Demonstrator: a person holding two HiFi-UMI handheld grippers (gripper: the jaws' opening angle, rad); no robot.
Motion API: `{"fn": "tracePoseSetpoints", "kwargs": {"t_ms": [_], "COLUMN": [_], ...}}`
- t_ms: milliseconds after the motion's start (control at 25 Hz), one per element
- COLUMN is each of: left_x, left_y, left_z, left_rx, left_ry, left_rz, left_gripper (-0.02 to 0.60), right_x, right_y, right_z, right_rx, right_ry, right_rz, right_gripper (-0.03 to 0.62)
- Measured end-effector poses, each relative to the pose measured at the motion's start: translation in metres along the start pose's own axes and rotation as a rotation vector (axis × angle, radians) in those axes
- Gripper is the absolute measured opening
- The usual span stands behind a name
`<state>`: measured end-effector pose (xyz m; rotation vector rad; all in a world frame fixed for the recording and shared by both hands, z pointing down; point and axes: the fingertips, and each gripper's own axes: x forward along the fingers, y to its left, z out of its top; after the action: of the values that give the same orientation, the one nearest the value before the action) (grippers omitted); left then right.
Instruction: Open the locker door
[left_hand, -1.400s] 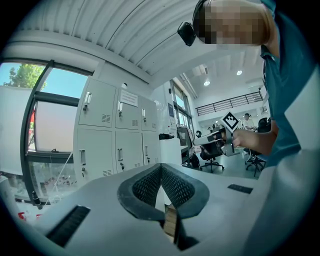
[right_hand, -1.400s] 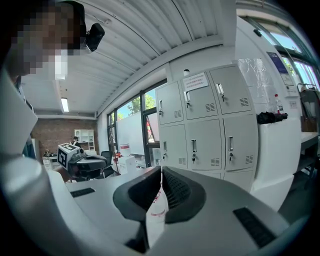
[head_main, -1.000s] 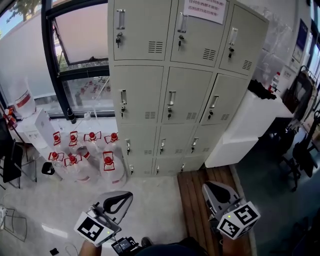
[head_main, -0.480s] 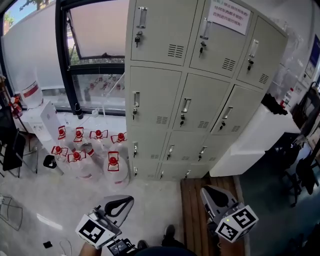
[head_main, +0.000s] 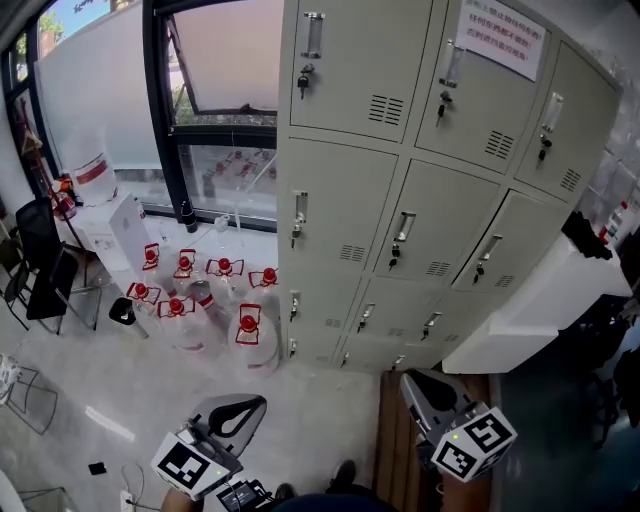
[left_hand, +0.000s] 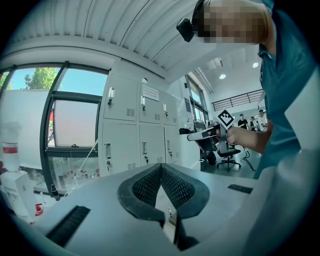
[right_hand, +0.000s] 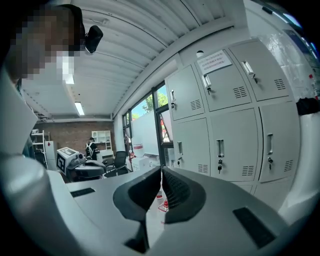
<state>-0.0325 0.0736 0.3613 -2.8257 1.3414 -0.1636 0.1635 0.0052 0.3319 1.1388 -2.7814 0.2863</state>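
Locker cabinet (head_main: 400, 200) straight ahead of and above both grippers, well apart from each, against the wall beside the window (head_main: 220, 60). All visible doors (head_main: 440, 220) shut, set in three columns. Handles (head_main: 403, 226) mounted near the left edge of each door, long axis vertical, with keys (head_main: 395, 252) hanging in the locks just below. Hinges therefore judged to lie on the right edge, with an outward swing toward the right. Paper notice (head_main: 500, 38) fixed to the top middle door. Water jugs (head_main: 250, 330) clustered on the floor (head_main: 320, 420) just beside the cabinet's lower left corner; white counter (head_main: 540, 310) against its right side. Right gripper (head_main: 432, 392) low in the head view, below the middle and right columns, judged the nearer of the two. Left gripper (head_main: 240, 408) low and offset left, in line with the jugs rather than the doors. Both held at about the same height, pointing forward and upward at the cabinet. Left gripper (left_hand: 161, 167) jaws pressed together, nothing between them. Right gripper (right_hand: 161, 172) jaws likewise closed and empty. No contact with any handle yet; a forward reach and parted jaws, aligned across a vertical handle, judged necessary first.
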Motion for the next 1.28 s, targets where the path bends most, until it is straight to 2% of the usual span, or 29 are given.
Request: {"fn": "tracePoseSetpoints", "kwargs": {"t_ms": [560, 760, 1280], "left_x": [0.058, 0.078, 0.151], "left_y": [-0.001, -0.003, -0.015], "left_z": [0.007, 0.017, 0.029], "left_rx": [-0.004, 0.009, 0.023], "left_ry": [0.049, 0.073, 0.109], "left_rz": [0.153, 0.189, 0.177], "left_gripper": [0.017, 0.017, 0.017], "right_x": [0.035, 0.032, 0.018], "right_y": [-0.074, -0.103, -0.183], "right_z": [0.003, 0.006, 0.016], "right_rx": [0.007, 0.010, 0.030], "right_ry": [0.035, 0.037, 0.017], "right_rz": [0.163, 0.191, 0.172], "right_gripper": [0.037, 0.037, 0.037]}}
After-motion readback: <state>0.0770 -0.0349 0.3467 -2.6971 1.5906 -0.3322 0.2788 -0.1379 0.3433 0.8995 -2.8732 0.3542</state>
